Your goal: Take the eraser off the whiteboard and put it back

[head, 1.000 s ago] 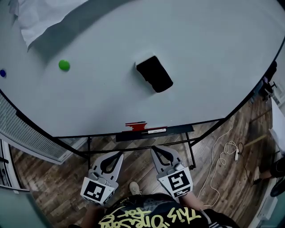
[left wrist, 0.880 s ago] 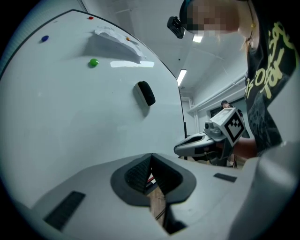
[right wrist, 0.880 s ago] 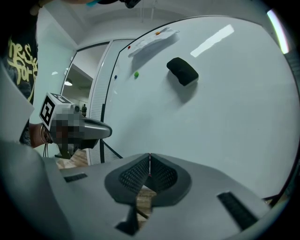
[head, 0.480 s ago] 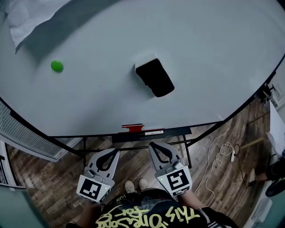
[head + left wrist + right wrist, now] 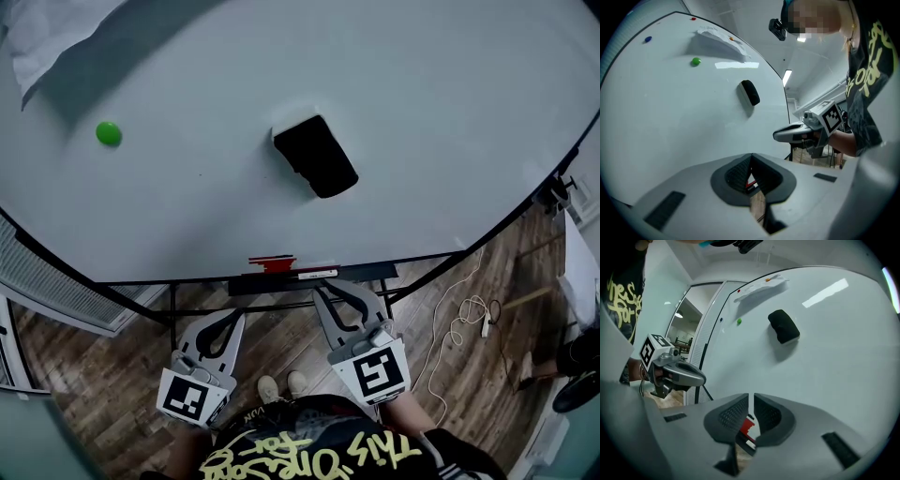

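My left claw (image 5: 234, 322) and right claw (image 5: 325, 295) hang closed and empty below the whiteboard (image 5: 441, 131); the eraser (image 5: 316, 156) sits at its middle.

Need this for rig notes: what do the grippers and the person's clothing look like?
The left gripper and right gripper are grey shells with black textured pads; each carries a white cube with black square markers. The person wears a black top with yellow lettering.

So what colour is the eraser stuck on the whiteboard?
The eraser is black, clearest in the head view.
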